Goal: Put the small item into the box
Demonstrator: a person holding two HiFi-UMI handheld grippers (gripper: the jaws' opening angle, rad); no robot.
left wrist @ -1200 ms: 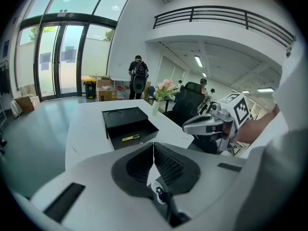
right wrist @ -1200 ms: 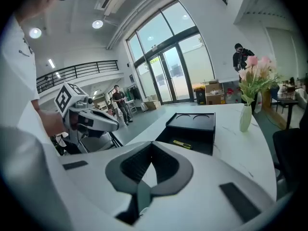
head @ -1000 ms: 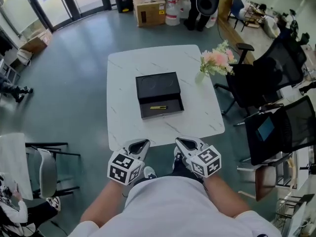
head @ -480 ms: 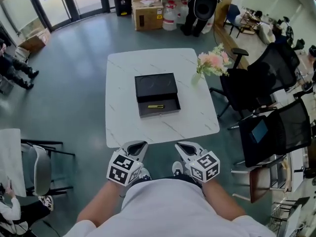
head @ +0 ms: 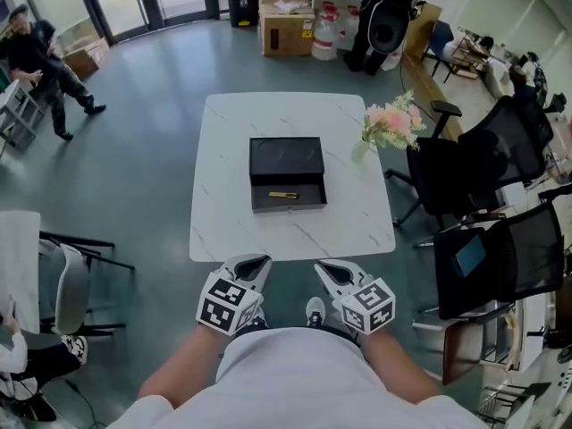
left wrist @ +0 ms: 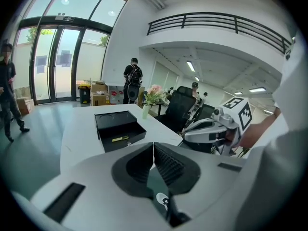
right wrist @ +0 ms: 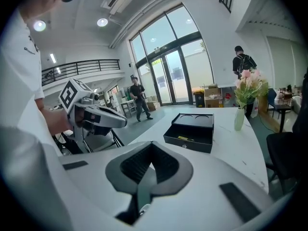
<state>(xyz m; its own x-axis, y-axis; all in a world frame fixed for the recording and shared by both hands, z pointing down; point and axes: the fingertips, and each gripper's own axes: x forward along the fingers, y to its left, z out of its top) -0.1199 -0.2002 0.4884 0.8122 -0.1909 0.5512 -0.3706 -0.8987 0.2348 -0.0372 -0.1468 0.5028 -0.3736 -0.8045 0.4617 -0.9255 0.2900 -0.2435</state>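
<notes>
An open black box (head: 287, 174) lies at the middle of the white marble table (head: 232, 222), its lid folded back toward the far side. A small yellow item (head: 285, 195) rests inside the box's front tray, also visible in the left gripper view as the yellow item (left wrist: 120, 138) and in the right gripper view as the yellow item (right wrist: 183, 138). My left gripper (head: 254, 263) and right gripper (head: 327, 268) hang side by side off the table's near edge, close to my body. Both are shut with nothing between the jaws.
A vase of pink flowers (head: 391, 123) stands at the table's right edge. Black office chairs (head: 487, 150) crowd the right side, a grey chair (head: 70, 293) sits at the left. Cardboard boxes (head: 286, 16) and a person (head: 40, 61) are in the background.
The head view has shifted a little, so the table sits slightly farther off and more centred. Both grippers keep their place near my body. A person at the back left has walked into view.
</notes>
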